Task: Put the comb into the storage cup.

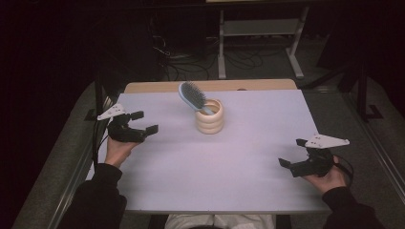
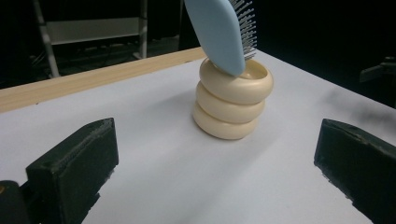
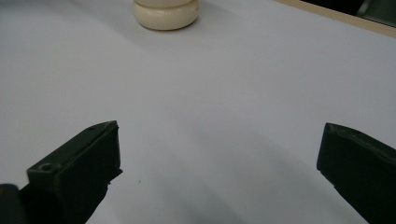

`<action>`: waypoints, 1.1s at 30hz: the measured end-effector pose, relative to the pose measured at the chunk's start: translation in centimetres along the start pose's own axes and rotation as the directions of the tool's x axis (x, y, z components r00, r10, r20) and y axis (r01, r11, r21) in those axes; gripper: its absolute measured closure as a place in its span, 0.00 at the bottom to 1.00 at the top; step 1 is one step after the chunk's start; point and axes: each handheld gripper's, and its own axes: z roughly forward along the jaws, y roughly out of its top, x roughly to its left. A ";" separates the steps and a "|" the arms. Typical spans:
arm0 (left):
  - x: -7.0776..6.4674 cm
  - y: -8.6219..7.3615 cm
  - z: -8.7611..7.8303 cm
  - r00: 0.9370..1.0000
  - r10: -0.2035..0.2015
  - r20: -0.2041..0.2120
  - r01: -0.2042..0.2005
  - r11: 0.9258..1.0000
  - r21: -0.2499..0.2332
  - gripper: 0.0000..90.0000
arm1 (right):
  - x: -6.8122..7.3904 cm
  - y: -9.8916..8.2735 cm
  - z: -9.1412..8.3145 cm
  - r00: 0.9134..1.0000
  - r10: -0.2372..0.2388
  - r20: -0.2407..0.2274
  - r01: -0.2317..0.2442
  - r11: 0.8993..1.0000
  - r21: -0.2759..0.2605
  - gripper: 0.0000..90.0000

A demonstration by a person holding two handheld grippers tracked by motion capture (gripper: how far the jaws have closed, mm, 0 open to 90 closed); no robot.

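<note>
White tabletop [image 1: 215,167] stretches bare before both my grippers. Nearest, my right gripper [image 1: 293,153] and my left gripper [image 1: 144,121] hover low, jaws spread, holding nothing. Ahead of the left one stands a cream ribbed ring-stacked holder [image 2: 232,100], a pale blue plastic hairbrush [image 2: 224,30] leaning in it. I judge nothing has begun; next I reach forward and grip the brush.

Beyond my white table [image 1: 239,162], a pale metal shelf frame [image 1: 260,28] stands on the dim floor. Dark cables [image 1: 191,67] sprawl beside its legs, beneath it.
</note>
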 end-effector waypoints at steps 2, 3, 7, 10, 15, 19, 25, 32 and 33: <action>0.1 -0.3 -0.2 1.000 -0.004 -0.003 0.004 1.000 0.007 0.00 | 0.0 0.0 -0.1 1.000 0.001 0.003 -0.001 1.000 -0.005 0.00; 0.1 -0.5 -0.3 1.000 -0.005 -0.006 0.005 1.000 0.005 0.00 | 0.0 0.0 -0.1 1.000 0.001 0.002 -0.001 1.000 -0.008 0.00; 0.2 -1.1 -1.1 1.000 -0.009 -0.018 0.009 1.000 -0.015 0.00 | 0.0 0.0 -0.2 1.000 0.002 0.002 -0.002 1.000 -0.009 0.00; 0.3 -1.6 -1.7 0.999 -0.004 -0.036 0.003 1.000 -0.021 0.00 | 0.0 0.0 -0.2 1.000 0.004 0.001 -0.004 1.000 -0.010 0.00; 0.9 -2.6 -2.9 0.998 -0.031 -0.059 0.029 0.999 -0.037 0.00 | 0.0 -0.1 -0.2 1.000 0.007 0.000 -0.007 1.000 -0.012 0.00; 1.0 -3.2 -4.3 0.997 -0.041 -0.061 0.038 0.998 -0.058 0.00 | 0.0 -0.1 -0.3 1.000 0.013 -0.002 -0.013 1.000 -0.016 0.00; 0.7 -4.3 -6.2 0.996 -0.036 -0.086 0.032 0.998 -0.047 0.00 | 0.0 0.0 -0.4 1.000 0.018 -0.004 -0.018 1.000 -0.026 0.00; 0.5 -5.4 -7.3 0.994 -0.017 -0.105 0.015 1.000 -0.021 0.00 | -0.2 0.0 -0.3 1.000 0.027 -0.010 -0.028 0.999 -0.027 0.00; 0.4 -5.6 -7.2 0.994 -0.020 -0.105 0.018 1.000 -0.020 0.00 | -0.2 0.0 -0.3 1.000 0.028 -0.010 -0.028 0.999 -0.027 0.00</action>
